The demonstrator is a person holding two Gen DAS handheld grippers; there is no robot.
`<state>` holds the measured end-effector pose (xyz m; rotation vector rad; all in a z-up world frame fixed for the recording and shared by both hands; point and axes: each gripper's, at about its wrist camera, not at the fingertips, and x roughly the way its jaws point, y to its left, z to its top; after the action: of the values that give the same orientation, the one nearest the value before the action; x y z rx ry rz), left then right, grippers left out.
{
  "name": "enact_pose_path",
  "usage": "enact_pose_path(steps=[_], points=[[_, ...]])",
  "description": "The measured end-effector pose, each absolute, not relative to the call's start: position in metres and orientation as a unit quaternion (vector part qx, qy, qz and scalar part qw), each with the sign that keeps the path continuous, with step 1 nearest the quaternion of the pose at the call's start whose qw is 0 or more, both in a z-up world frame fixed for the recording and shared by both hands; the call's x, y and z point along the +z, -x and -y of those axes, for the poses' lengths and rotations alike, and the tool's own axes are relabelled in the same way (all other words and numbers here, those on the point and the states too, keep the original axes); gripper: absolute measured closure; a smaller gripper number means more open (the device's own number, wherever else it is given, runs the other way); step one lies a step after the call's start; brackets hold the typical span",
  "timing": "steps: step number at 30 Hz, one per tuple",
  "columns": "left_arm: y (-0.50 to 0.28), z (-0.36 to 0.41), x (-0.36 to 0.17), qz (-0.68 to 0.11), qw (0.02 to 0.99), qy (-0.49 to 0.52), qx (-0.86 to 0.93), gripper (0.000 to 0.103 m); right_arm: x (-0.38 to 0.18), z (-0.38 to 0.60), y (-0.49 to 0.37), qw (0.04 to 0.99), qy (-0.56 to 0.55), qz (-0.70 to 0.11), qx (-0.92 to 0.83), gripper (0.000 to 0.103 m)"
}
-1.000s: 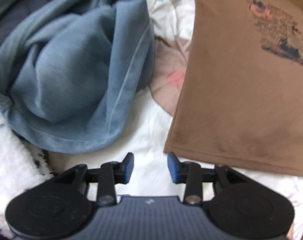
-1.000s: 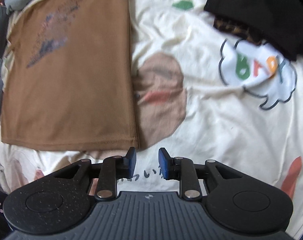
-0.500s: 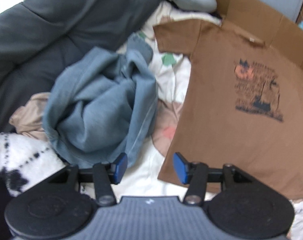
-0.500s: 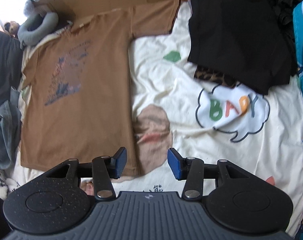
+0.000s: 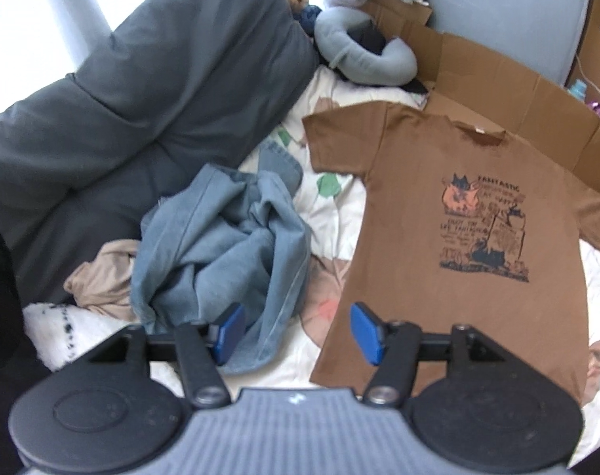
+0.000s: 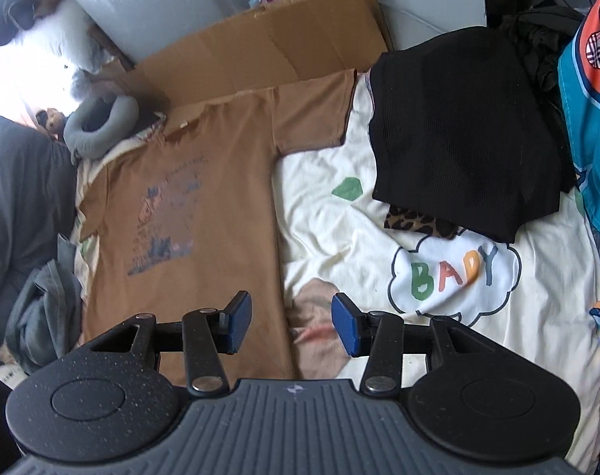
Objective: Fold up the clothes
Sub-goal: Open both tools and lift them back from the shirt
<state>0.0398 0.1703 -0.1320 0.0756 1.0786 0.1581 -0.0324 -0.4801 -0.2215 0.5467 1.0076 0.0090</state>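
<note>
Both tongs have risen off the bed [image 6: 379, 206]; left tongs [image 5: 296, 332] widening, right tongs [image 6: 292, 328] spread, both empty. Brown T-shirt [image 5: 458, 245] lies flat, unfolded.

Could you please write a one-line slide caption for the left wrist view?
Left gripper, jaws opening and empty, above a flat brown T-shirt beside crumpled blue jeans.
</note>
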Motion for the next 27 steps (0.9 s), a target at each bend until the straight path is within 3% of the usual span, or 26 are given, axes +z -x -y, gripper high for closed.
enact_pose_path(steps=[7, 12, 27], points=[[-0.041, -0.161, -0.105, -0.498, 0.862, -0.053, 0.071, 0.031, -0.205, 0.483, 0.027, 0.847, -0.269, -0.457, 0.017, 0.051], [-0.054, -0.155, -0.101, -0.501, 0.861, -0.065, 0.066, 0.031, -0.208, 0.483, 0.026, 0.847, -0.269, -0.459, 0.013, 0.051], [-0.134, -0.110, -0.144, -0.497, 0.864, -0.074, 0.018, 0.031, -0.223, 0.477, -0.007, 0.850, -0.265, -0.455, -0.011, 0.051]])
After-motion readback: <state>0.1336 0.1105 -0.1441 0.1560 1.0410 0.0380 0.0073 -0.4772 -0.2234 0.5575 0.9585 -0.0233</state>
